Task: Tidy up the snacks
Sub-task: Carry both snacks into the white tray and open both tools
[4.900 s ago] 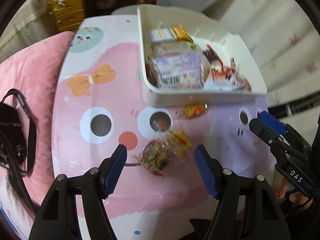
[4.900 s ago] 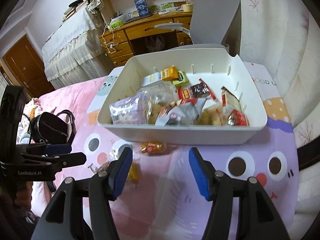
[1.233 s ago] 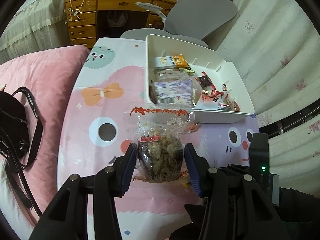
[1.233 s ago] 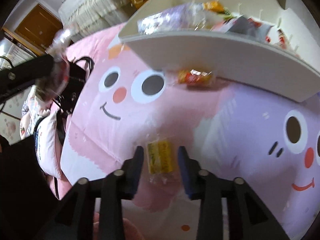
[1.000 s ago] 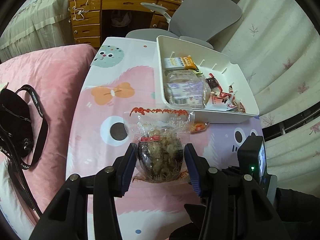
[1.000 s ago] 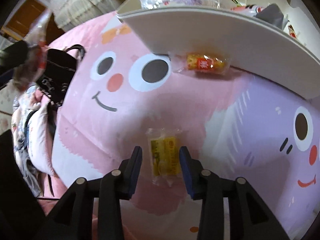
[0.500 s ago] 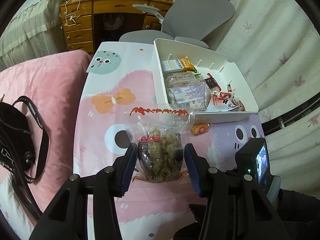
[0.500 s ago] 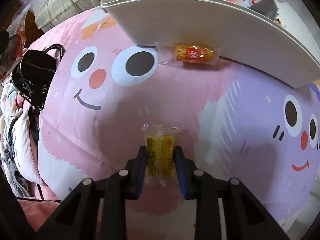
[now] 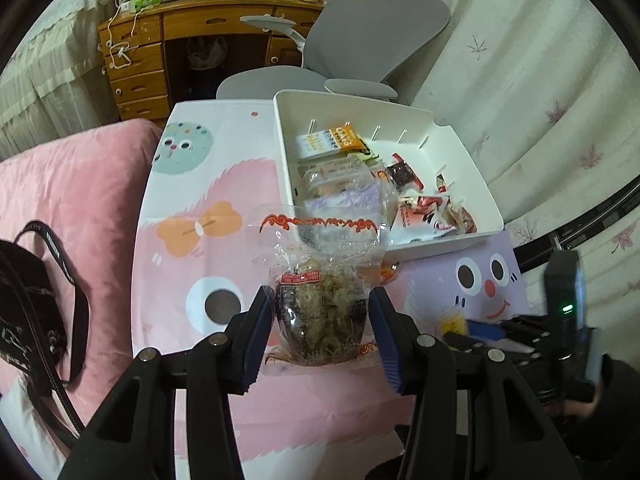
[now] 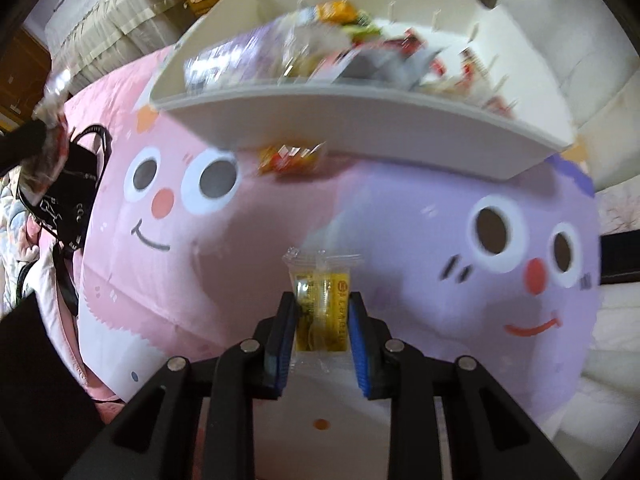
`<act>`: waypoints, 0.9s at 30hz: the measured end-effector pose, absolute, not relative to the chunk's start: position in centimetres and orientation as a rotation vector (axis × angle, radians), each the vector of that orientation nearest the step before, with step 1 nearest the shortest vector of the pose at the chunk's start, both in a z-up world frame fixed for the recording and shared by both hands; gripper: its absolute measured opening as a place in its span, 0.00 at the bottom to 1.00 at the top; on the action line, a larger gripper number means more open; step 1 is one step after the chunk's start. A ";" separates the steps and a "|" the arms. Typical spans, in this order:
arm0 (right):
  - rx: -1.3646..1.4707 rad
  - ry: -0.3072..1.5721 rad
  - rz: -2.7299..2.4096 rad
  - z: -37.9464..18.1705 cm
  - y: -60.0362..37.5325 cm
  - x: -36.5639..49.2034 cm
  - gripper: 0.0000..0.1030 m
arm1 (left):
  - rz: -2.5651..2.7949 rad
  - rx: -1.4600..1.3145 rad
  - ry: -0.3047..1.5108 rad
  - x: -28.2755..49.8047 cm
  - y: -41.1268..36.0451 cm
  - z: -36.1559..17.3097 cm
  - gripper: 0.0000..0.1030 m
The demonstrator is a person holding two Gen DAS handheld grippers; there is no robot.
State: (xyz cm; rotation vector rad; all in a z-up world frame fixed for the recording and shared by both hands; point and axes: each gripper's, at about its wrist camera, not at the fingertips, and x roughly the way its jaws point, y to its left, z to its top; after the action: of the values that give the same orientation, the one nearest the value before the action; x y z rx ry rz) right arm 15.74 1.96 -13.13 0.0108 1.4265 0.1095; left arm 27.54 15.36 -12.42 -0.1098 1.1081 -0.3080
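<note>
In the left wrist view, a black strapped bag (image 9: 28,312) lies at the far left on a pink plush blanket (image 9: 72,184). Right of it spreads the work surface, a cartoon-printed cloth with pink and lilac smiling faces (image 9: 192,184), filling the middle of the frame. At top left stands a wooden desk with drawers (image 9: 160,48), its top crowded with small items, and right of that a grey swivel chair (image 9: 360,32) against pale leaf-patterned curtains (image 9: 540,80) at the right edge. In the upper centre-right of the cloth sits a white rectangular plastic bin (image 9: 472,168) holding assorted wrapped snacks. At lower centre the left gripper (image 9: 322,320) is clamped on a clear bag of brown shredded snack (image 9: 320,308), raised in front of the bin's near corner. In the right wrist view, the bin (image 10: 360,116) curves across the top, blurred, with a small orange-red wrapped candy (image 10: 292,158) on the cloth just beside its near wall. At lower centre the right gripper (image 10: 322,312) pinches a small yellow sachet in clear wrap (image 10: 322,300), over the join of the pink and lilac faces (image 10: 400,220).
</note>
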 end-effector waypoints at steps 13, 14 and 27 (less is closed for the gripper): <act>-0.047 1.250 0.098 -4.9 -4.9 21.1 0.25 | -0.319 -0.026 1.048 32.7 10.5 -9.4 0.46; -0.050 1.237 0.097 -4.5 -5.4 21.6 0.25 | -0.315 -0.018 1.041 33.2 10.0 -9.3 0.46; -0.035 1.152 0.114 -2.8 -8.9 28.7 0.25 | -0.313 -0.023 0.982 39.0 5.1 -8.4 0.47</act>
State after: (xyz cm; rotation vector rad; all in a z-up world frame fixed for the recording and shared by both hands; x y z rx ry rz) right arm 28.73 -8.85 -2.81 -0.0345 1.1516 0.1143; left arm 39.01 5.12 -8.36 -0.0228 0.9820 -0.3133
